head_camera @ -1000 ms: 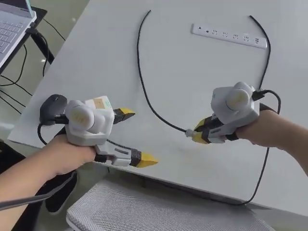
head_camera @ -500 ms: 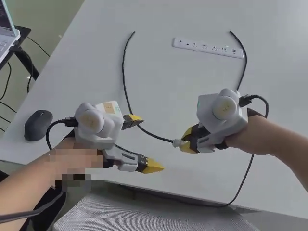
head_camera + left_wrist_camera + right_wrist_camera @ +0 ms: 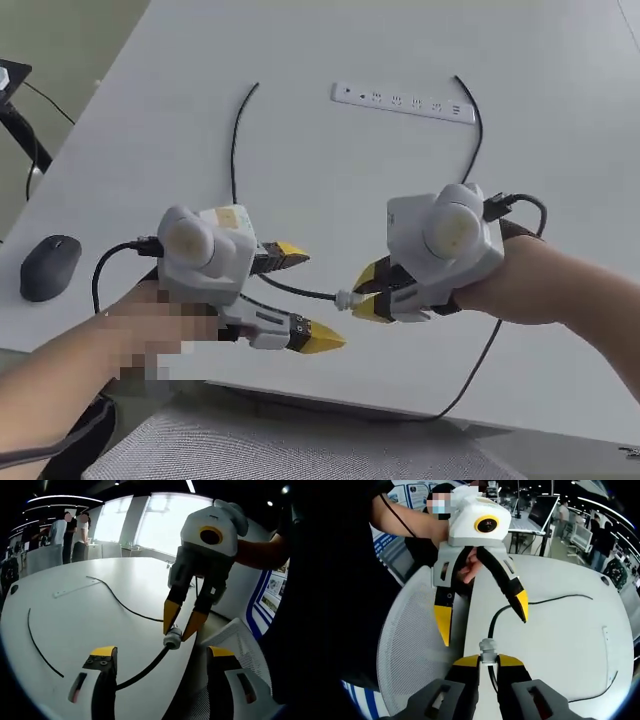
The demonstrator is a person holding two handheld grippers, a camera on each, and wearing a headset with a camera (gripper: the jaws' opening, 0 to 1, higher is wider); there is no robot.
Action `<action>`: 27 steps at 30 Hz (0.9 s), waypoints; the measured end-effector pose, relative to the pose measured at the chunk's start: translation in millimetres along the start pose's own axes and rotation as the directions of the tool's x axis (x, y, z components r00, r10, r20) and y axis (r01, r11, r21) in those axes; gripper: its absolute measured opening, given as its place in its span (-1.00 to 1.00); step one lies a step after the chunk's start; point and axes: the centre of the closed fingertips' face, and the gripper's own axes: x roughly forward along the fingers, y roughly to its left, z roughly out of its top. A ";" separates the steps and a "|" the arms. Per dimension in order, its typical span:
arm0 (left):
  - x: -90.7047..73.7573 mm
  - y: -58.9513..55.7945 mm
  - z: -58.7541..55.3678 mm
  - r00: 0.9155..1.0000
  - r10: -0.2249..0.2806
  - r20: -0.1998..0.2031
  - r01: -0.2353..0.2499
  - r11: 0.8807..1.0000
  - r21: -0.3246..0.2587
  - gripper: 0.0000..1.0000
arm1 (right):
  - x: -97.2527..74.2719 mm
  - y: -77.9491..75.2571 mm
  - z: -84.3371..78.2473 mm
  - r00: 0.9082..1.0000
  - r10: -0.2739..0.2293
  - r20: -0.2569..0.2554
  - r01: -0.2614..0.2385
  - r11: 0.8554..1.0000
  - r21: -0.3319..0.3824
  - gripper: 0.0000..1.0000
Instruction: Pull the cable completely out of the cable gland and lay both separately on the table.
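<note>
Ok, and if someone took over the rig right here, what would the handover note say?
Right gripper: shut on the white cable gland, held up near the table's front edge.
Left gripper: open, jaws either side of the black cable beside the gland, not gripping.
Done: gland lifted; cable still threaded through it.
Left: grip the cable, pull it fully out, lay both apart on the table.

Small pale ribbed plastic cable gland [image 3: 488, 652] looking smooth; thin black cable [image 3: 290, 290] showing matt rubbery sheath; my right claw [image 3: 362, 297] wearing smooth white plastic shell; flat white tabletop [image 3: 300, 150] looking smooth, matt.
</note>
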 end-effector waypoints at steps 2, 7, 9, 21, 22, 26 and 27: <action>2.2 -4.2 1.1 1.000 -0.016 0.003 0.016 1.000 0.016 0.36 | -2.5 1.9 2.8 1.000 -0.005 0.014 0.005 1.000 -0.007 -0.88; 6.4 -11.4 2.3 0.999 -0.039 0.007 0.039 0.999 0.019 0.22 | -6.1 8.1 3.4 1.000 -0.010 0.017 0.011 1.000 -0.028 -0.88; 8.1 -14.8 2.2 0.999 -0.054 0.006 0.054 0.998 0.017 0.17 | -7.8 9.3 3.9 1.000 -0.015 0.024 0.016 0.999 -0.030 -0.88; 10.8 -23.7 8.0 0.994 -0.102 0.030 0.102 0.995 -0.010 -0.31 | -9.0 10.6 -1.9 0.999 -0.016 0.037 0.018 0.999 -0.045 -0.88; 10.8 -24.3 8.7 0.994 -0.106 0.032 0.107 0.994 -0.011 -0.36 | -9.1 11.1 -1.9 0.999 -0.015 0.041 0.017 0.998 -0.052 -0.88; 10.8 -27.4 10.0 0.992 -0.119 0.034 0.119 0.993 -0.010 -0.47 | -9.5 11.3 -1.4 0.999 -0.008 0.051 0.011 0.998 -0.061 -0.88; 10.9 -29.1 9.3 0.991 -0.128 0.031 0.129 0.992 -0.008 -0.53 | -9.6 10.8 -2.1 0.999 -0.008 0.051 0.012 0.998 -0.063 -0.88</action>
